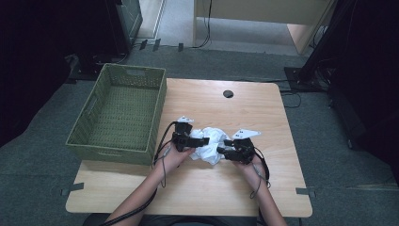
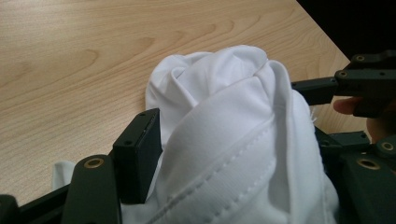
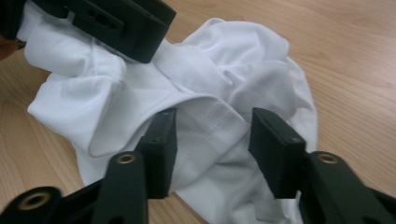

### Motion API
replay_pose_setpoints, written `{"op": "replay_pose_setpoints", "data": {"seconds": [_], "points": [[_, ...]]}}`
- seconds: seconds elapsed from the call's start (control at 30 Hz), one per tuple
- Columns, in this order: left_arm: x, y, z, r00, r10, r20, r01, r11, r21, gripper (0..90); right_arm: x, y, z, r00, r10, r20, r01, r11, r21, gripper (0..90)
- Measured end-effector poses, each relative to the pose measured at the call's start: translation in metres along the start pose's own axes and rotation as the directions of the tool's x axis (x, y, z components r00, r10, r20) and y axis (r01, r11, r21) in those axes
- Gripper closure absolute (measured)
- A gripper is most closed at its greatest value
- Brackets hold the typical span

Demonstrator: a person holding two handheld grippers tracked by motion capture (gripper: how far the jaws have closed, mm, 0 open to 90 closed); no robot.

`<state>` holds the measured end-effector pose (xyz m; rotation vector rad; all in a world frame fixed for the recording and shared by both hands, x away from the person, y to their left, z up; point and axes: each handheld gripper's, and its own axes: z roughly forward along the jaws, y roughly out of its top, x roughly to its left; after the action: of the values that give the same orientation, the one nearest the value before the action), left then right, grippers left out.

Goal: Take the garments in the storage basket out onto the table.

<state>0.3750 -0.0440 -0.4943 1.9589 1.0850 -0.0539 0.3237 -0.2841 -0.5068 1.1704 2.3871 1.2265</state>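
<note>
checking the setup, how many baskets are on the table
1. The green woven basket sits at the table's left edge, left of the crumpled white cloth between the two grippers. Nothing appears to lie in it.

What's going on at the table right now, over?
Left gripper clamped on white cloth. Right gripper open, jaws astride a cloth fold. Green basket stands left. Nothing in the way.
</note>
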Motion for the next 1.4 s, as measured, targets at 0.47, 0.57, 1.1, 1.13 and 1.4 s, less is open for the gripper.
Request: {"op": "replay_pose_setpoints", "data": {"seconds": [0.47, 0.57, 1.1, 1.13, 1.4], "points": [[0.004, 0.007, -0.005, 1.0, -0.002, -0.009, 0.002, 0.9999, -0.014, 34.8, -0.009, 0.001, -0.015, 0.9986, 0.036, 0.038, -0.036, 0.999, -0.001, 90.0], [0.006, 0.008, -0.008, 1.0, -0.001, -0.006, 0.001, 0.9998, -0.018, 34.8, -0.019, -0.004, -0.025, 0.9948, 0.074, 0.07, -0.074, 0.997, -0.011, 90.0], [0.003, 0.013, -0.01, 0.9997, 0.024, -0.006, -0.025, 0.9992, -0.032, 34.7, -0.056, -0.028, -0.045, 0.9643, 0.19, 0.184, -0.193, 0.981, -0.002, 90.0], [0.002, 0.013, -0.01, 0.9996, 0.028, -0.003, -0.028, 0.999, -0.034, 34.7, -0.056, -0.029, -0.045, 0.9624, 0.192, 0.192, -0.196, 0.981, 0.003, 90.0], [0.001, 0.018, -0.019, 0.9995, 0.028, 0.012, -0.027, 0.9988, -0.041, 34.8, -0.056, -0.032, -0.042, 0.953, 0.181, 0.243, -0.196, 0.98, 0.04, 90.0]]}}
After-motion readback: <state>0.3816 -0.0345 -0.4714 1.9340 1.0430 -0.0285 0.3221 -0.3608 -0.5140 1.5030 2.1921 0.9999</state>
